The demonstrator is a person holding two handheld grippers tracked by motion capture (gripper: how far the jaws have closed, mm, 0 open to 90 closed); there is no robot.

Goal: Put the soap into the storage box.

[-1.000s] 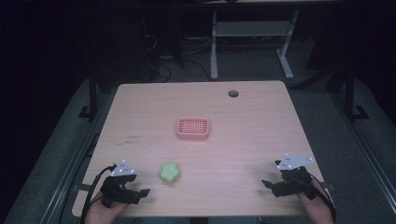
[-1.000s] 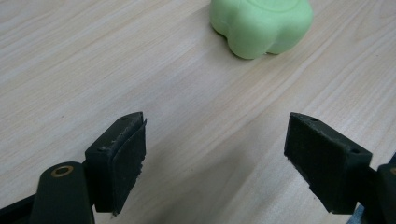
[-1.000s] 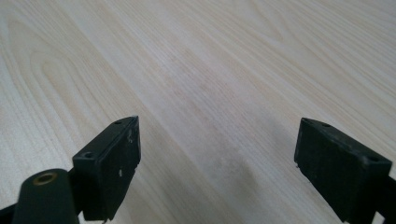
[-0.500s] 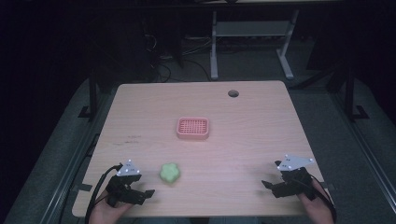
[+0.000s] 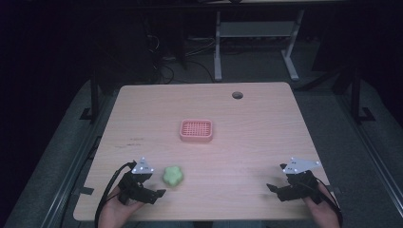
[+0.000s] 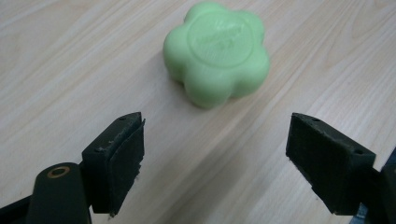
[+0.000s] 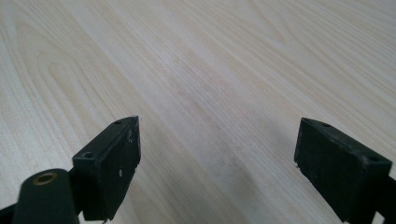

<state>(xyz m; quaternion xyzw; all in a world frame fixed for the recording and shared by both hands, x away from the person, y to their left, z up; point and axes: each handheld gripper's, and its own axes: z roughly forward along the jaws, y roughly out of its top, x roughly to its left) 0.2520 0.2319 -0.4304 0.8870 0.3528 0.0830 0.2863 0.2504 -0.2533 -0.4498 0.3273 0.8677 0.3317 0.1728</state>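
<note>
Where the high view looks down on the pale wooden counter [image 5: 247, 142], green flower-shaped soap [image 5: 173, 175] near the front left corner, just right of the left tongs [image 5: 154, 192], not touching. Pink perforated tray [image 5: 196, 130] at mid-counter, well apart from the soap; small round hole [image 5: 237, 95] near the far edge. Right tongs [image 5: 275, 190] at the front right, far from soap and tray. Closer, from the left gripper view: left tongs [image 6: 215, 154] spread wide and empty, soap [image 6: 217, 51] ahead of the gap, flat on the wood, round embossed stamp on top, lettering too faint to read. From the right gripper view: right tongs [image 7: 217, 158] likewise released, bare wood grain between the pads.
</note>
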